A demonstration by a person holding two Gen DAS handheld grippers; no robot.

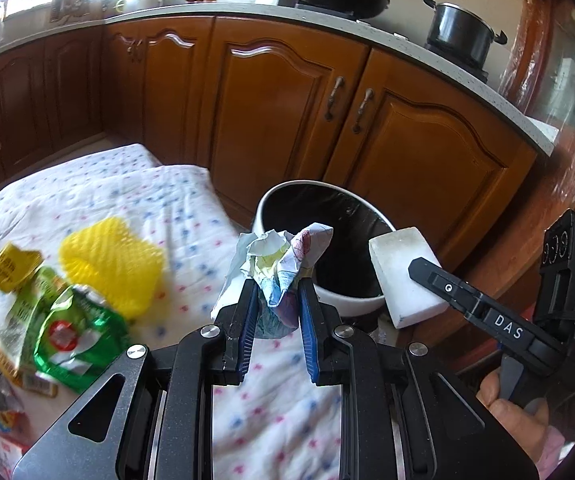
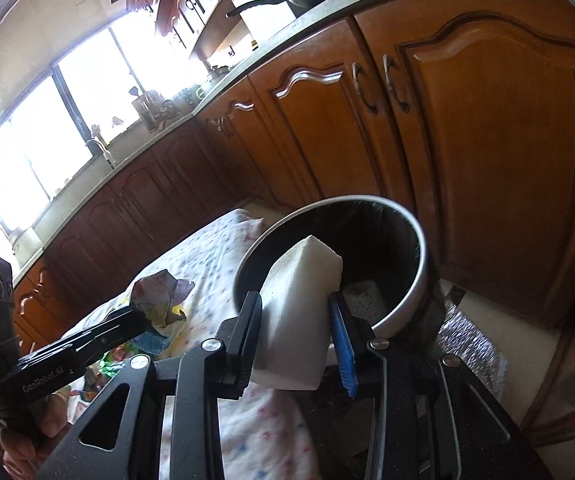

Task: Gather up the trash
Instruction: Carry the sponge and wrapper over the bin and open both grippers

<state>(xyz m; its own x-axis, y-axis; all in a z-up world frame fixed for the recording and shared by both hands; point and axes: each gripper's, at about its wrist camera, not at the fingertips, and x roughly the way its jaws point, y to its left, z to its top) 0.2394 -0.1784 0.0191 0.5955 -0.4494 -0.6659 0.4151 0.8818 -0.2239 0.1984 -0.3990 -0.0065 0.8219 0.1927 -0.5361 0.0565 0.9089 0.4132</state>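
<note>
Tongs (image 1: 275,300) around crumpled paper (image 1: 283,264) (bin (image 1: 351,300) beyond)

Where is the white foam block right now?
The white foam block is pinched in the right gripper, held up at the near rim of the bin.

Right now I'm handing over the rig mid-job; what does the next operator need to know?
Left claw: shut on a crumpled paper wad, near the bin.
Right claw: shut on a white foam block, at the bin's rim.
Done: both pieces lifted; something pale already lies in the bin.
Left: drop both in, then fetch the yellow net, green wrappers and scraps from the cloth.
</note>
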